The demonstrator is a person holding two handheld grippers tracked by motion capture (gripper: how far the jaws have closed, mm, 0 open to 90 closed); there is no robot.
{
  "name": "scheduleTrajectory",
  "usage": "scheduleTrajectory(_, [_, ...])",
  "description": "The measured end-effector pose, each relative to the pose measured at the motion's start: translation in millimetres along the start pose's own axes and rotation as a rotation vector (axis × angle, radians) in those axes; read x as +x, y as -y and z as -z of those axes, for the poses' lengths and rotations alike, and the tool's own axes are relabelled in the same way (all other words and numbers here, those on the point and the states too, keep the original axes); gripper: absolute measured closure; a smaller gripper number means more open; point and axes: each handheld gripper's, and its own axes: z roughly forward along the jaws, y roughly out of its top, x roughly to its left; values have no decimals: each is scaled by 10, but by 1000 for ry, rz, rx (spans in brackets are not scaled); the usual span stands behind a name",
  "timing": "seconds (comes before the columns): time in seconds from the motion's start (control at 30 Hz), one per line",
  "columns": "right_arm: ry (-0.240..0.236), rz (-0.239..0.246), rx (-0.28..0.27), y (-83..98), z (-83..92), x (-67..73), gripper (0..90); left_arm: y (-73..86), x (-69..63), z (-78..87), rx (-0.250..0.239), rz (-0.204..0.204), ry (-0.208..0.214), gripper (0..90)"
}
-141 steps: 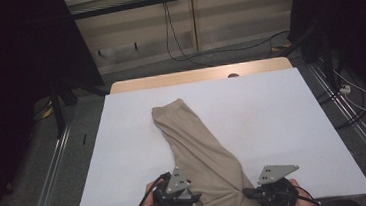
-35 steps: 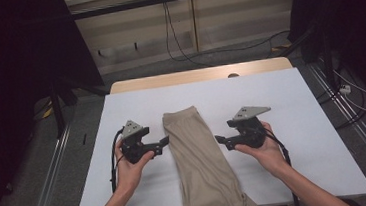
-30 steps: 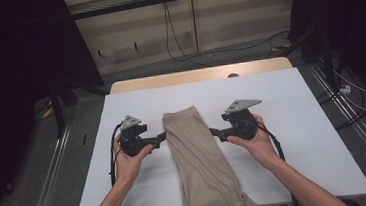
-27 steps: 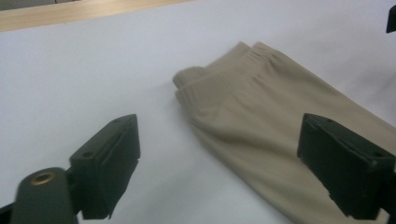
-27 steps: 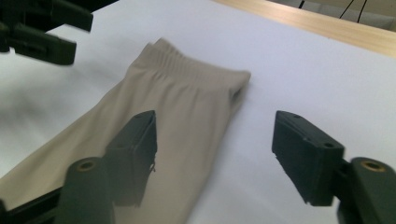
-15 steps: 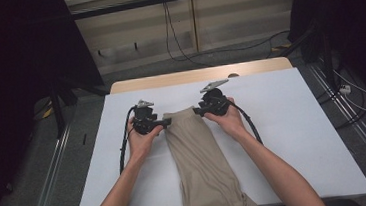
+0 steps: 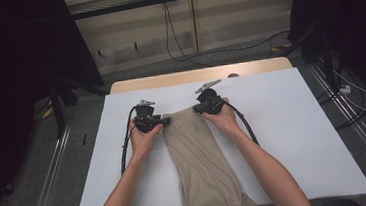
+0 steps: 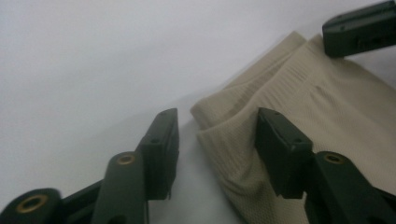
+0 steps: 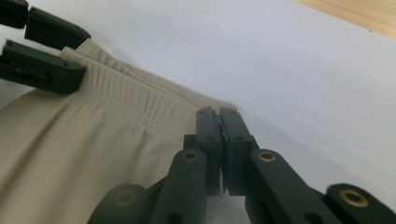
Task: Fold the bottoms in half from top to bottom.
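From the high view, I see the beige trousers [image 7: 200, 166] lying folded lengthwise on the white table cover [image 7: 299, 138], running from the near edge, where the fabric hangs over, away toward the middle of the table. My forearms come in on either side of the garment, the left one [image 7: 123, 193] over bare cover, the right one [image 7: 267, 171] close along the cloth's edge.

Farther up, both hands meet the far end of the trousers, which is the ribbed waistband. My left gripper [image 7: 165, 119] sits at the waistband's left corner. In the left gripper view its jaws have just been closing and stand at a middling gap: the corner of the waistband [image 8: 233, 121] lies between them, one pad resting against the cloth and the other apart from it over the white cover, so no pinch is made there.

My right gripper [image 7: 196, 108] is at the waistband's right corner. In the right gripper view its jaws have just been closing and now stand pressed together with almost no gap, at the fabric's edge [image 9: 187, 112]; a thin bit of cloth appears caught between the pads.

Beyond the grippers lies a strip of bare white cover, then the wooden table edge [image 7: 184, 78], and behind that the floor with cables [image 7: 181, 53].
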Motion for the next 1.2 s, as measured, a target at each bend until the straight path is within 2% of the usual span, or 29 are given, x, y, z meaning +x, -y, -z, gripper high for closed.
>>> scheduleTrajectory(0.03, [0, 0, 0, 0, 0, 0, 882, -2, 4, -5, 7, -7, -1, 522])
scheduleTrajectory(0.07, [15, 7, -8, -44, -19, 2, 884, -5, 6, -14, -8, 5, 1, 572])
scheduleTrajectory(0.13, [18, 10, -11, -61, -25, 1, 885, -19, 9, -15, -10, 16, -1, 592])
scheduleTrajectory(0.17, [21, 9, -14, -80, -36, 0, 885, -27, 19, -19, -8, 1, -5, 597])
scheduleTrajectory(0.23, [25, 5, -4, -94, -69, -12, 873, -29, 27, -44, -13, 18, -4, 619])
scheduleTrajectory(0.27, [20, -24, -6, -80, -103, -34, 800, -26, 44, -51, -9, 22, 1, 652])
scheduleTrajectory(0.33, [8, -30, -9, -68, -119, -42, 770, -23, 53, -56, -14, 28, 3, 657])
scheduleTrajectory(0.43, [-14, -51, -4, -84, -127, -52, 651, -28, 66, -54, -6, 37, 5, 661])
scheduleTrajectory(0.57, [-25, -66, -27, -119, -100, -48, 611, -24, 83, -56, -7, 49, 12, 658])
scheduleTrajectory(0.63, [-18, -59, 17, -92, -148, -53, 588, -24, 90, -54, -8, 56, 11, 650])
scheduleTrajectory(0.73, [-41, -97, 11, -66, -174, -88, 552, -20, 107, -46, -3, 63, 13, 622])
scheduleTrajectory(0.77, [-54, -108, 9, -58, -182, -106, 565, -18, 114, -42, -5, 70, 11, 597])
scheduleTrajectory(0.83, [-81, -124, 11, -49, -190, -132, 586, -30, 119, 0, -7, 54, -4, 514])
scheduleTrajectory(0.87, [-109, -124, 21, -58, -196, -132, 652, -41, 141, 48, -27, 59, -7, 456])
scheduleTrajectory(0.97, [-124, -115, 32, -65, -195, -114, 697, -43, 165, 55, -19, 56, -7, 452])
scheduleTrajectory(1.07, [-131, -120, 35, -67, -182, -111, 777, -14, 177, -5, -19, 87, 28, 460])
scheduleTrajectory(1.1, [-128, -116, 33, -72, -179, -101, 795, -4, 172, -32, -16, 84, 39, 479])
scheduleTrajectory(1.13, [-116, -109, 32, -78, -174, -84, 811, 4, 155, -54, -33, 93, 32, 498])
scheduleTrajectory(1.17, [-116, -109, 32, -78, -174, -84, 811, 2, 160, -56, -28, 90, 35, 498])
scheduleTrajectory(1.2, [-115, -109, 32, -78, -173, -85, 813, -1, 155, -65, -29, 97, 53, 517])
